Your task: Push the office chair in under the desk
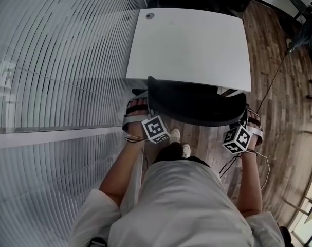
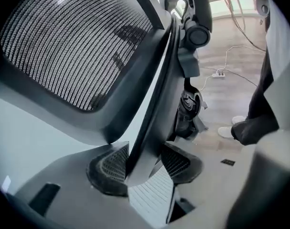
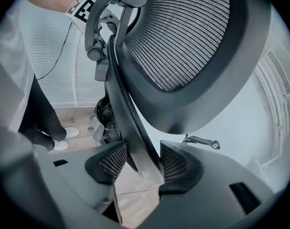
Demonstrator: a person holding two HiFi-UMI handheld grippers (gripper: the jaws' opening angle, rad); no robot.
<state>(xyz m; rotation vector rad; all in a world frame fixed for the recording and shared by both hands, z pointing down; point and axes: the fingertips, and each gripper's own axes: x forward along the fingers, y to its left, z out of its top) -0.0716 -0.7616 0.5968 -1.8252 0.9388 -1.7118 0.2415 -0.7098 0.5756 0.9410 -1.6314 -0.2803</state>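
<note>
The black office chair (image 1: 197,104) stands at the near edge of the white desk (image 1: 191,45), its seat hidden under the top. Only the curved backrest shows in the head view. My left gripper (image 1: 138,106) is at the backrest's left edge and my right gripper (image 1: 248,116) at its right edge. In the left gripper view the jaws (image 2: 142,163) are shut on the backrest's rim (image 2: 154,109), beside the mesh (image 2: 73,46). In the right gripper view the jaws (image 3: 141,163) likewise clamp the rim (image 3: 128,118) below the mesh (image 3: 183,37).
A glass wall with slatted blinds (image 1: 53,60) runs close along the desk's left side. Wood floor (image 1: 284,112) lies to the right, crossed by a cable (image 1: 274,78). More chairs (image 1: 305,4) stand at the far right. A power strip (image 2: 218,74) lies on the floor.
</note>
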